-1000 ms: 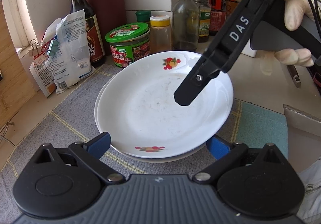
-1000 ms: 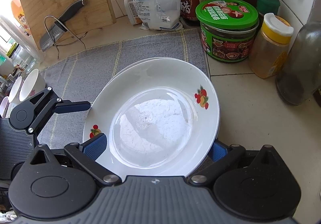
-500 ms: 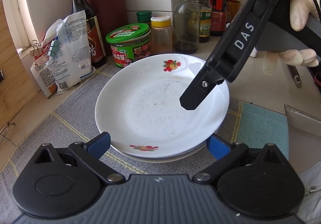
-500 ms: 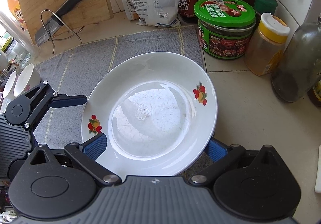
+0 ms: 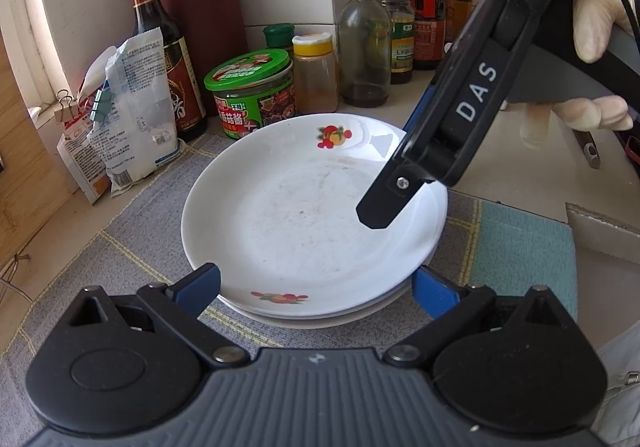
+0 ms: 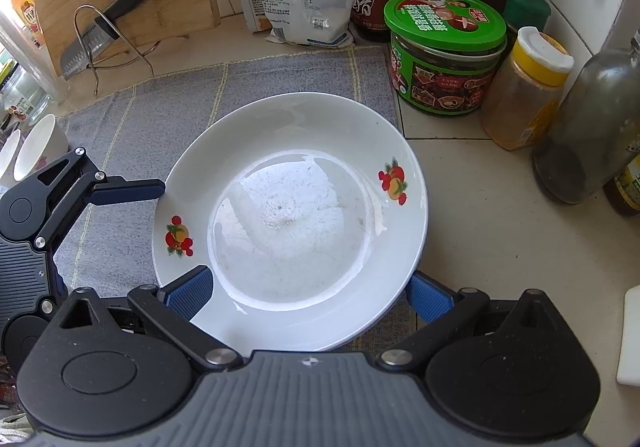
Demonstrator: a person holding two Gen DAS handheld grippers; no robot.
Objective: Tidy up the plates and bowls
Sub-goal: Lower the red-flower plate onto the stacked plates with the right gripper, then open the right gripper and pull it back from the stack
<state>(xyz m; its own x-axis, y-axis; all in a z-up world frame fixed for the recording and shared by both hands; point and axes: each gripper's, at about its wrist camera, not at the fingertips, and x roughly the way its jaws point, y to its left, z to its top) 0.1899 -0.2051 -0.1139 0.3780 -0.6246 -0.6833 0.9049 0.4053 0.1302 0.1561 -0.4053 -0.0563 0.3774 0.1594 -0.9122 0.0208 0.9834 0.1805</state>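
Observation:
A white plate with fruit prints (image 5: 304, 215) lies squarely on a second white plate (image 5: 352, 317), both on a grey cloth mat (image 5: 120, 247). My left gripper (image 5: 316, 291) is open, its blue pads either side of the stack's near rim and low beside it. My right gripper (image 6: 308, 295) is open too and hovers over the right side of the top plate (image 6: 296, 215), a gloved hand (image 5: 592, 19) holding it. Neither gripper holds anything. Two small white bowls (image 6: 38, 151) stand past the mat's left edge in the right wrist view.
Behind the plates stand a green-lidded jar (image 5: 252, 95), a yellow-capped shaker (image 5: 314, 75), several sauce bottles (image 5: 366, 47), a knife block (image 5: 200, 7) and clipped bags (image 5: 136, 115). A cutting board with a knife on a wire stand (image 6: 108, 31) is to the left. A teal cloth (image 5: 520, 247) lies to the right.
The top plate has slid from an offset position to sit squarely over the lower plate. The right gripper has lifted and drawn back to the right. The left gripper has hardly moved.

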